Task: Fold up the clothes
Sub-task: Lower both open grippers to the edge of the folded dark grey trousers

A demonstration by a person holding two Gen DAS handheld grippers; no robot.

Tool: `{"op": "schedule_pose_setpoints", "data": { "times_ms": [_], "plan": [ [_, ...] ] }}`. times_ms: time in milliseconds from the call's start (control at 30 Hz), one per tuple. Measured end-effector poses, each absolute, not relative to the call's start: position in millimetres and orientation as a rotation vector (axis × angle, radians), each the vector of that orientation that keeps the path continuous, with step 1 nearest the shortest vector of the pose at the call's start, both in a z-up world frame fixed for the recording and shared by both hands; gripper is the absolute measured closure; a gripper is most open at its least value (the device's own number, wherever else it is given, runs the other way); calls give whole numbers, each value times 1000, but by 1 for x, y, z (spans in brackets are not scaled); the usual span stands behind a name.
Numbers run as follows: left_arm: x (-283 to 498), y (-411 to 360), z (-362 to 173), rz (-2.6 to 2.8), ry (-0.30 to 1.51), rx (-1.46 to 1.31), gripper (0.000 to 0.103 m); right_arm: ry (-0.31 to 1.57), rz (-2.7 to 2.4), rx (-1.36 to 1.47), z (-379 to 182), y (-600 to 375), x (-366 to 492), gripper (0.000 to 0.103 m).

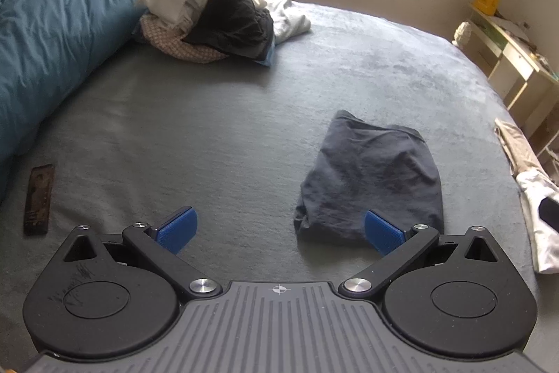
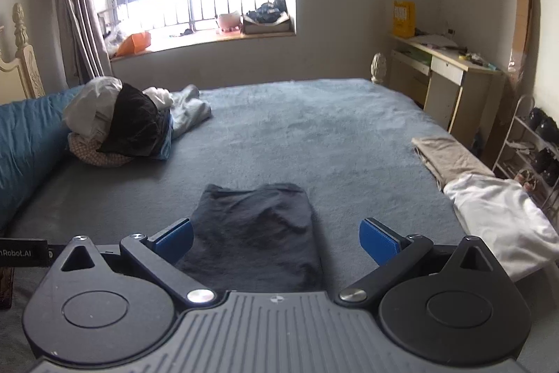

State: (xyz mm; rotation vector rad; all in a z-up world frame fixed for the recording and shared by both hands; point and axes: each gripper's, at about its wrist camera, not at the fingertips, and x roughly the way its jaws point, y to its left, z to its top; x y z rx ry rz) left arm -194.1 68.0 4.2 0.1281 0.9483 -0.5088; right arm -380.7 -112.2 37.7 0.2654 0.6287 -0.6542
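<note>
A folded dark grey garment (image 1: 372, 177) lies on the grey bed cover (image 1: 209, 128); it also shows in the right wrist view (image 2: 255, 229). My left gripper (image 1: 279, 231) is open and empty, its right pad at the garment's near edge. My right gripper (image 2: 276, 242) is open and empty, above the garment's near part. A pile of unfolded clothes (image 1: 213, 13), white, black and patterned, sits at the far left of the bed, also in the right wrist view (image 2: 122, 121).
A blue duvet (image 1: 42, 51) lies along the bed's left side. A dark remote-like object (image 1: 39, 200) lies near left. Folded beige (image 2: 450, 156) and white (image 2: 503, 215) clothes lie at the bed's right edge. A desk (image 2: 450, 72) and a shoe rack (image 2: 538, 145) stand right.
</note>
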Motion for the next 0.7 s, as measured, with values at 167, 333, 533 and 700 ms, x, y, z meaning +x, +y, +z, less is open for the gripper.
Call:
{"op": "schedule_pose_setpoints", "data": {
  "times_ms": [167,333,533,700],
  "plan": [
    [-185,51,-10,-544,990,154,0,665,-671,267,29,-122,-371,0],
    [-172,32,-27,-564,1005,174,0,698,-688,252,14,-133,-357,0],
    [-154,8,-51,-573,1050,195,0,781,-668,216,-9,-154,-328,0],
    [-138,-11,-65,-544,1076,224,0,845,-630,206,-31,-177,-299,0]
  ]
}}
